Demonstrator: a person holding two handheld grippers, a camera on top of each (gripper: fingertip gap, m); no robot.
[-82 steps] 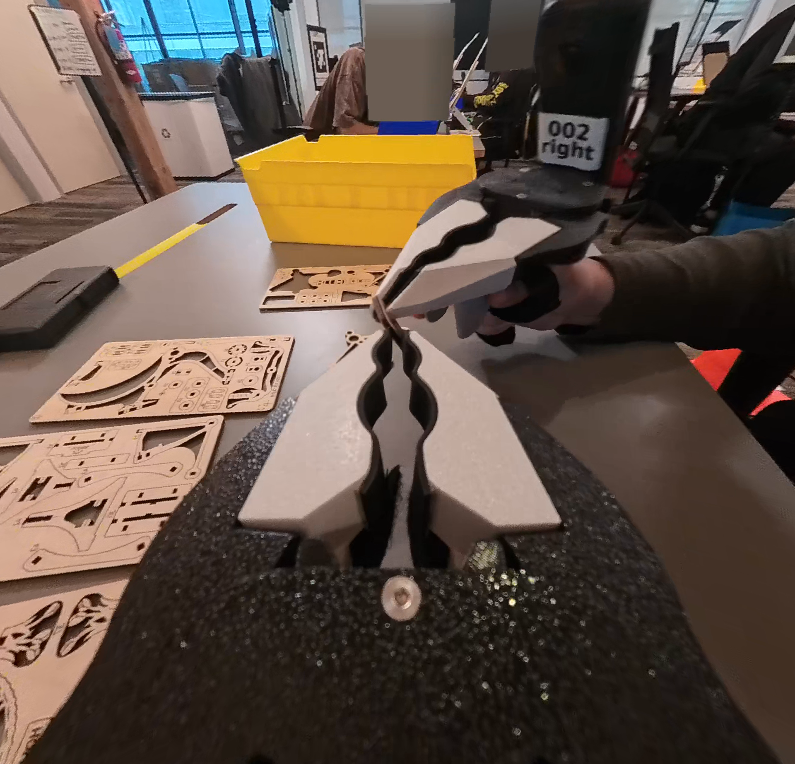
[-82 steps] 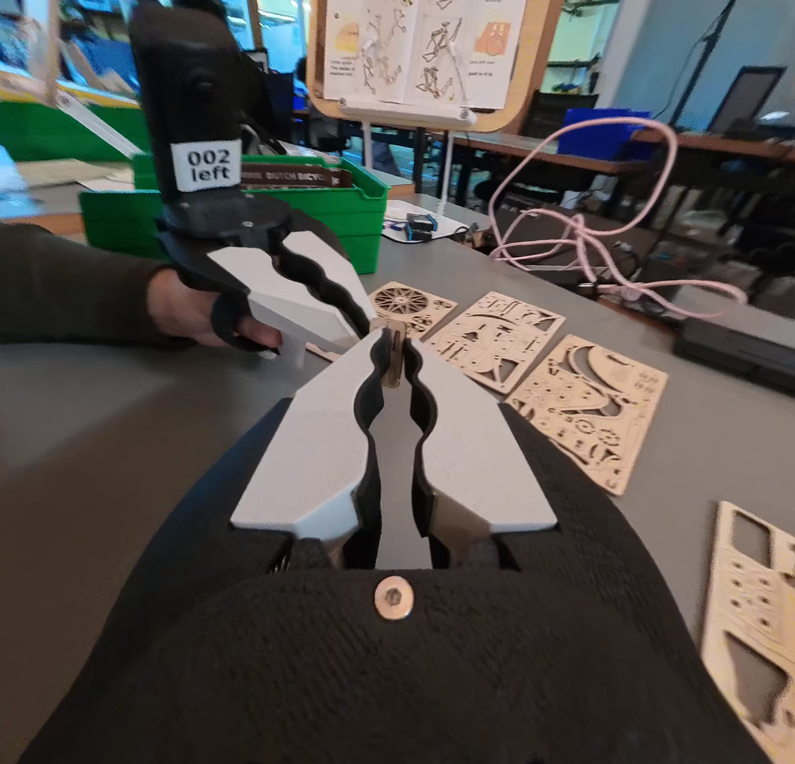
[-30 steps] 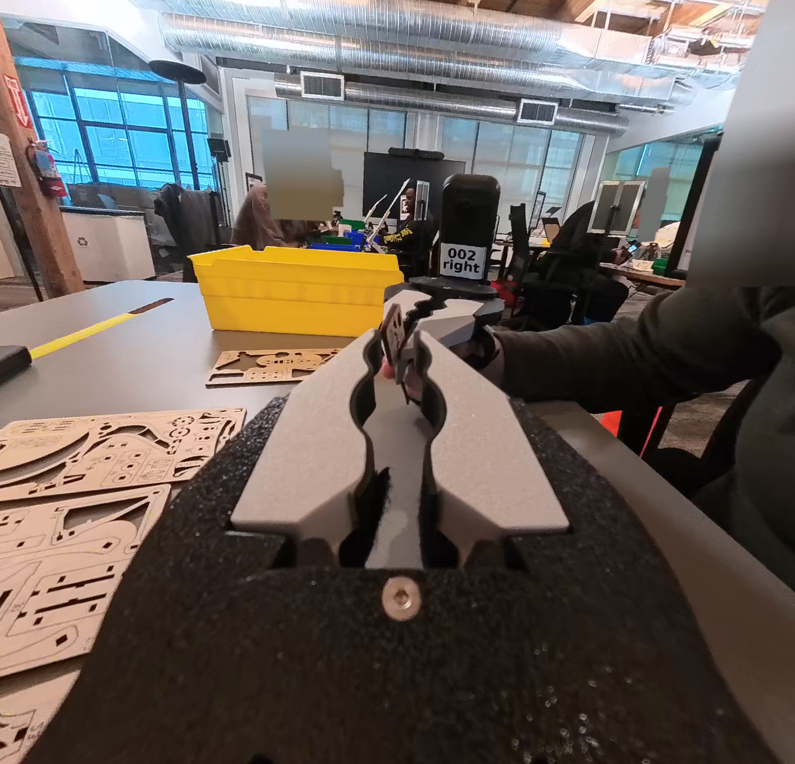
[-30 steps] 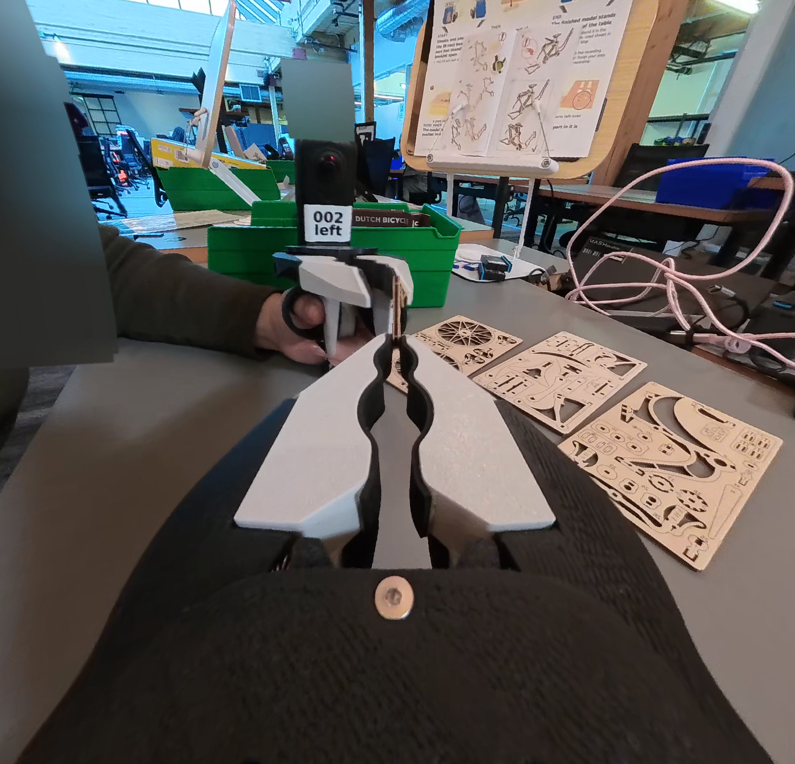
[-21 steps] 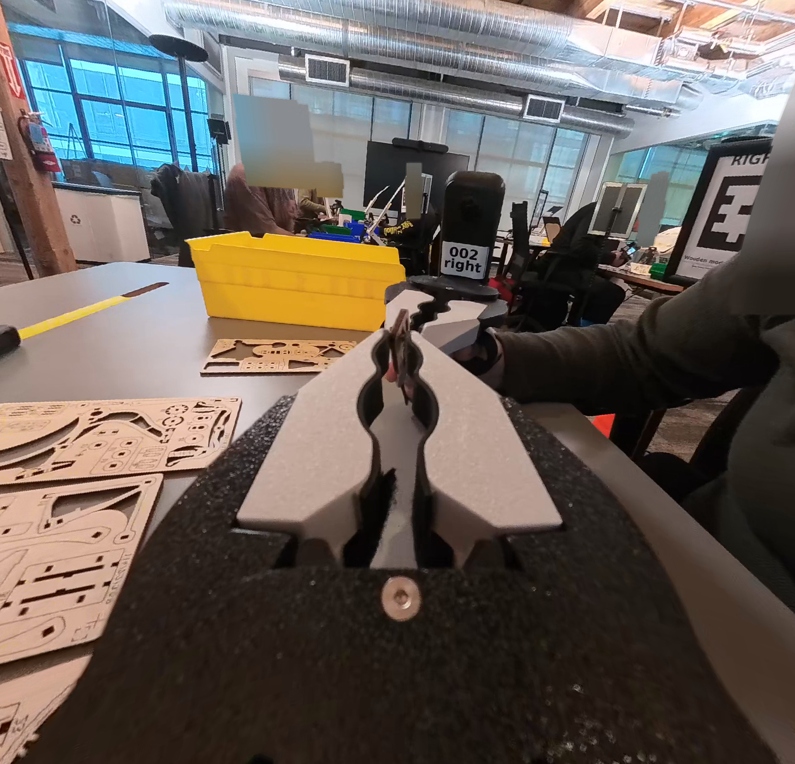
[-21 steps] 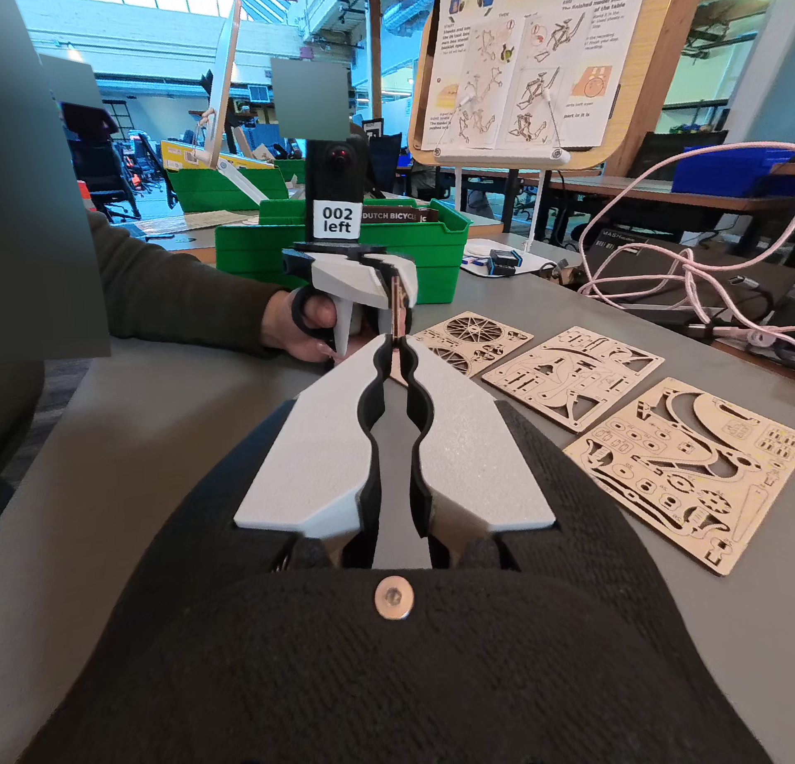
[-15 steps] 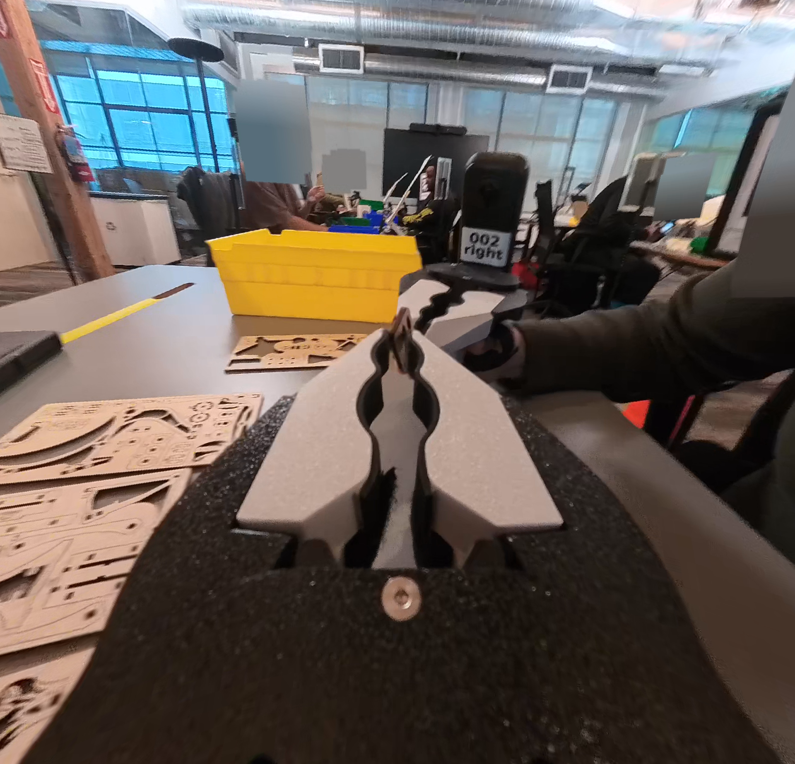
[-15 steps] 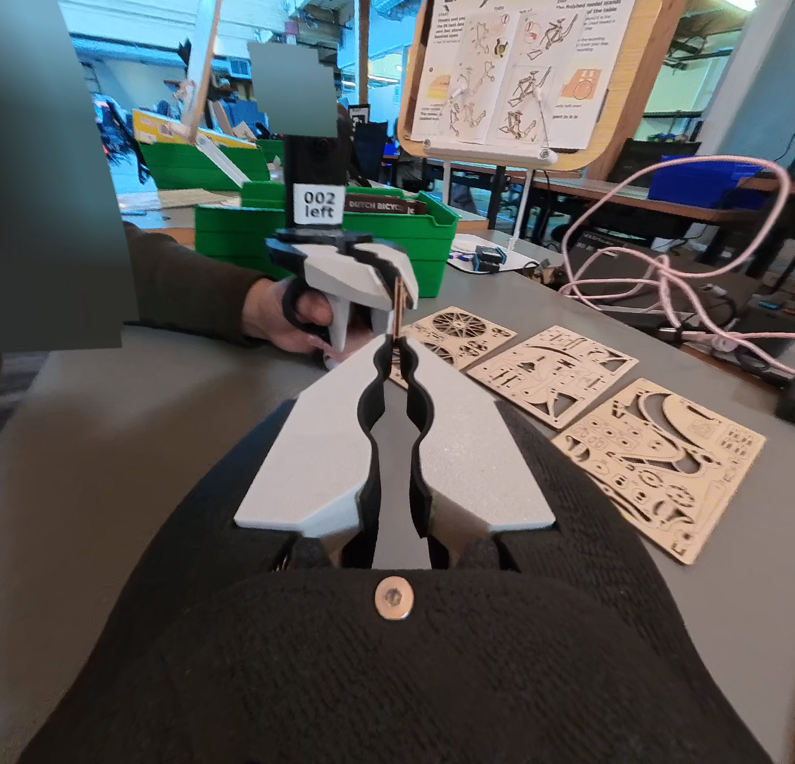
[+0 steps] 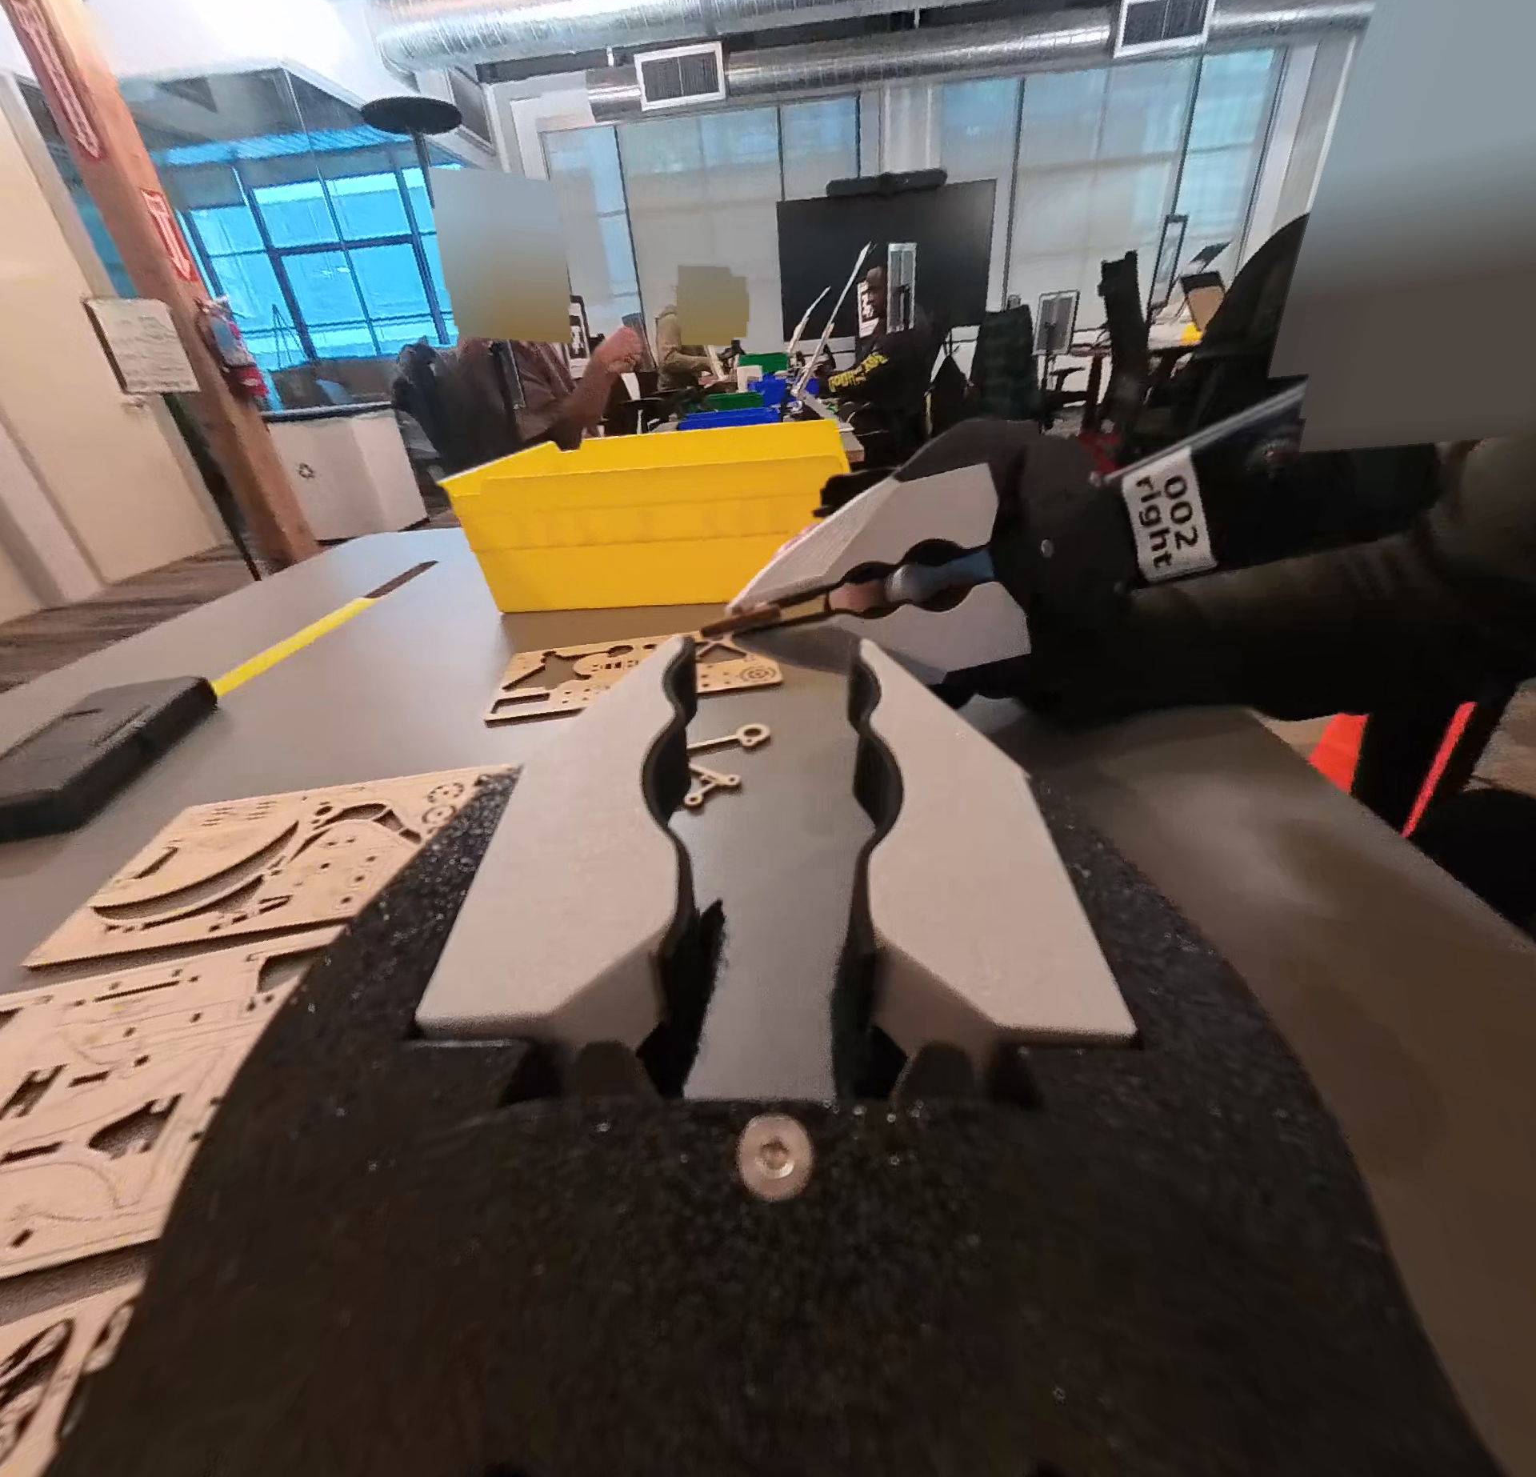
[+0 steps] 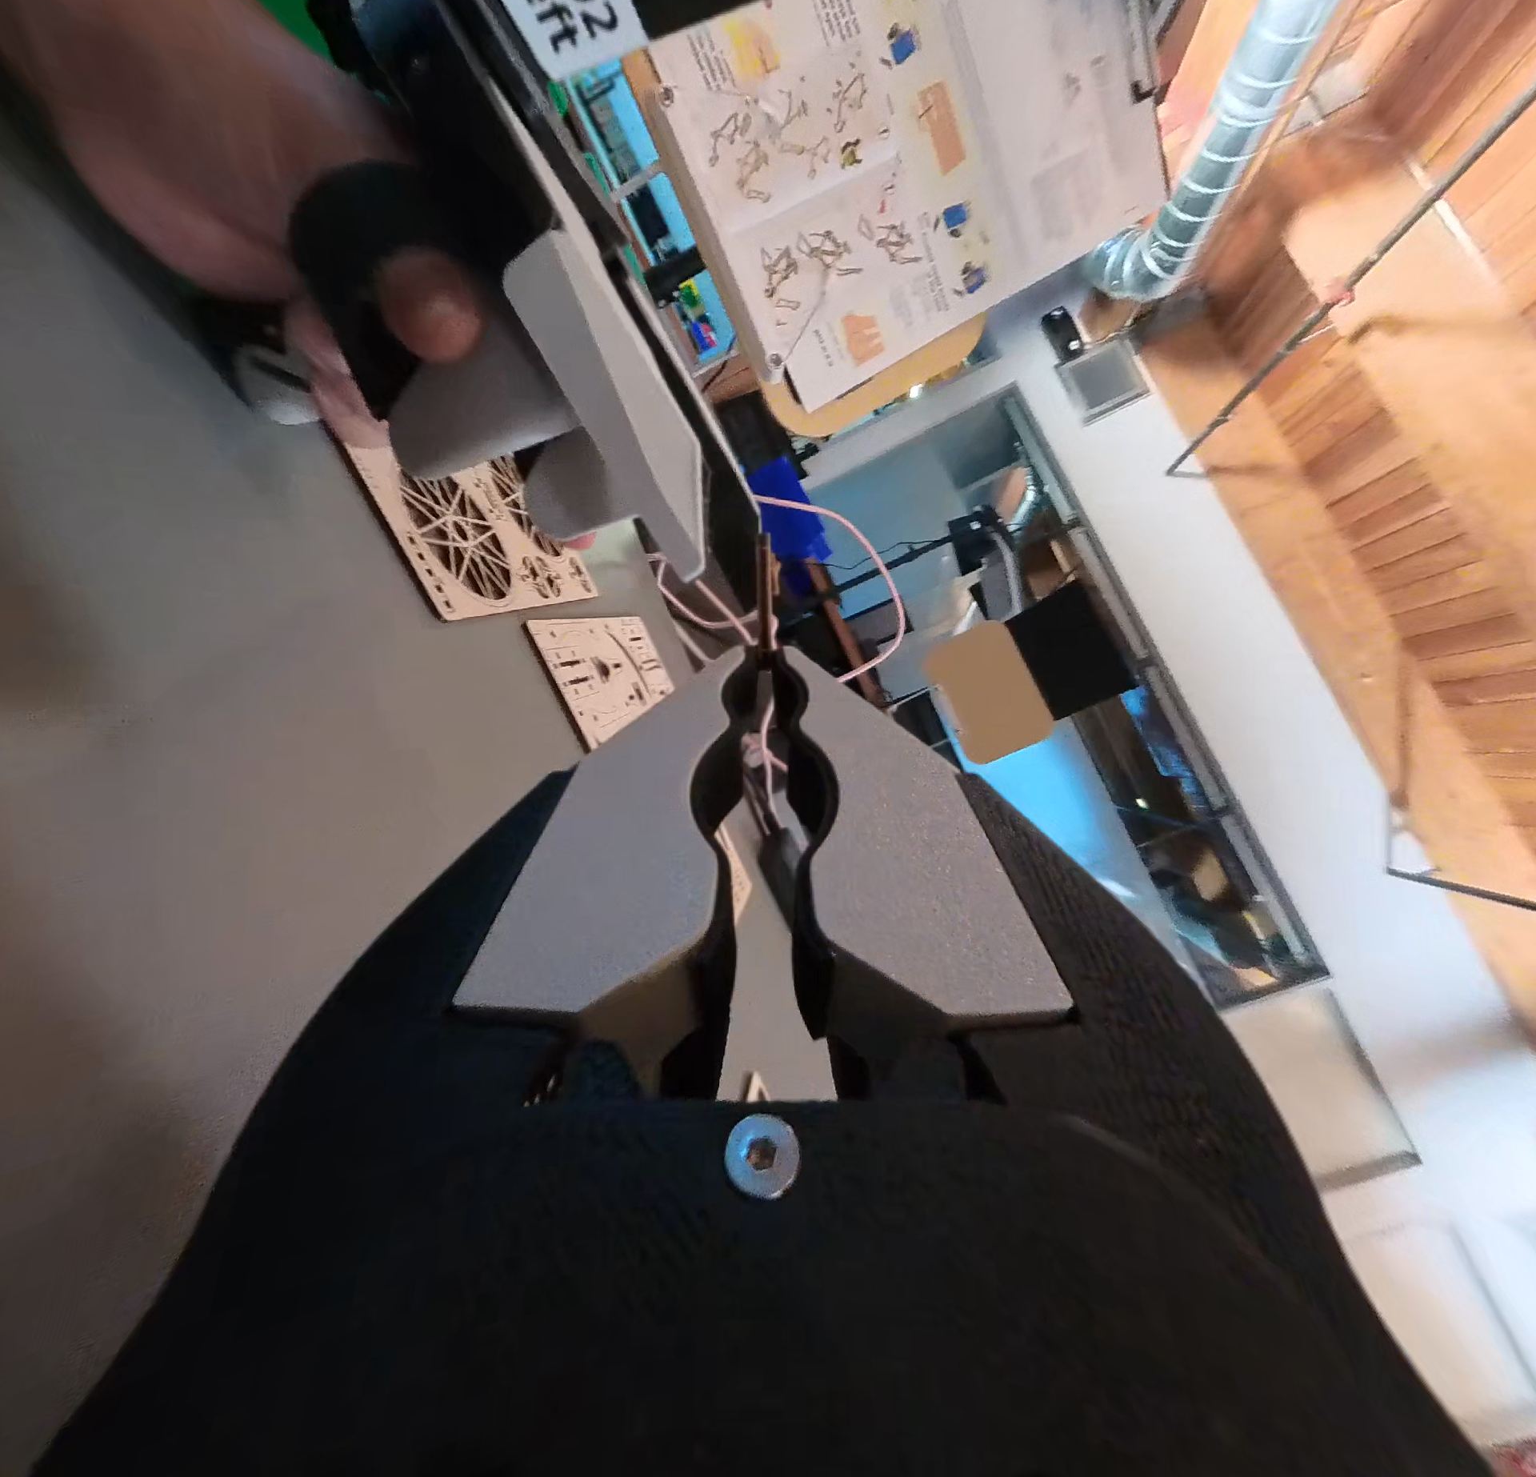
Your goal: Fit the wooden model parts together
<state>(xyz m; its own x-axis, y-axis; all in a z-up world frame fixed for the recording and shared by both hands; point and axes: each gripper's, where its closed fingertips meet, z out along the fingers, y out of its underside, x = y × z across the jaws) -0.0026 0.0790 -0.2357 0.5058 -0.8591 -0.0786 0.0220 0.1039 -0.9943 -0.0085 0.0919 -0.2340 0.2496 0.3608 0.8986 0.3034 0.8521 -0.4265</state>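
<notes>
My left gripper (image 9: 773,656) is open and empty, low over the grey table (image 9: 374,689). My right gripper (image 10: 760,662) is rolled onto its side and shut on a thin wooden part (image 10: 763,597) that sticks out past its tips. In the left wrist view the right gripper (image 9: 748,616) reaches in from the right, and its wooden part (image 9: 736,626) hangs just beyond my left fingertips. Two small loose wooden parts (image 9: 731,741) (image 9: 711,787) lie on the table between my left fingers. The left gripper (image 10: 582,406) is close, at the upper left of the right wrist view.
Laser-cut wooden sheets (image 9: 249,863) (image 9: 582,672) lie on the table to the left and ahead. A yellow bin (image 9: 657,523) stands behind them. A black block (image 9: 83,739) sits at the far left. More sheets (image 10: 474,539) and an instruction board (image 10: 873,149) show in the right wrist view. Both grippers' tips are close together, under 4 cm apart.
My left gripper has opened and let go of the wooden part. My right gripper has rolled onto its side and keeps the part. Two small parts now show on the table.
</notes>
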